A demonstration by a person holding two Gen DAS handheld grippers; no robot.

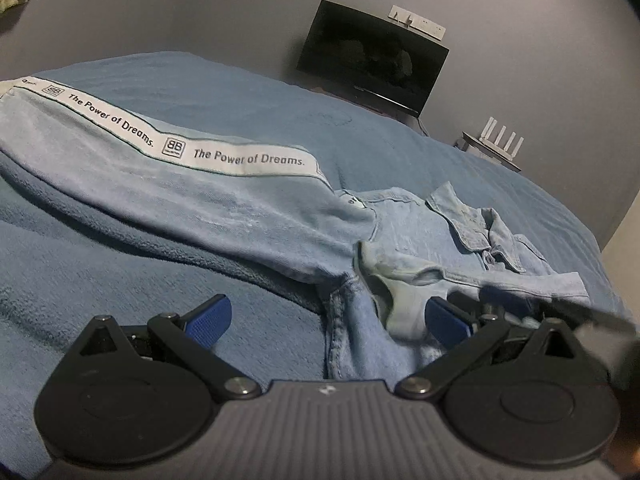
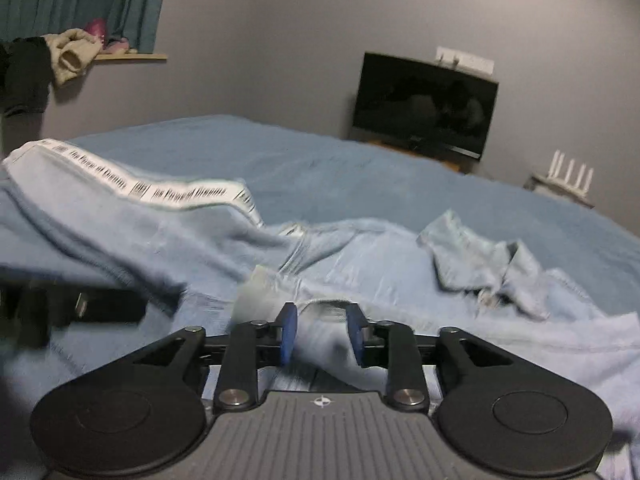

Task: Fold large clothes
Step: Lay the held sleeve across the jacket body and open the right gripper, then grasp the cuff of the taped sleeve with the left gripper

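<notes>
Lying flat on the blue bed, the light denim jacket has its collar up toward the TV. Left gripper is wide apart over the hem, nothing pinched. Right gripper is part-closed around a raised fabric fold; contact can't be told through blur.

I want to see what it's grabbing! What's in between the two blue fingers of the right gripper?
A fold of the light blue denim shirt lies between the right gripper's fingers, seen in the right wrist view.
</notes>
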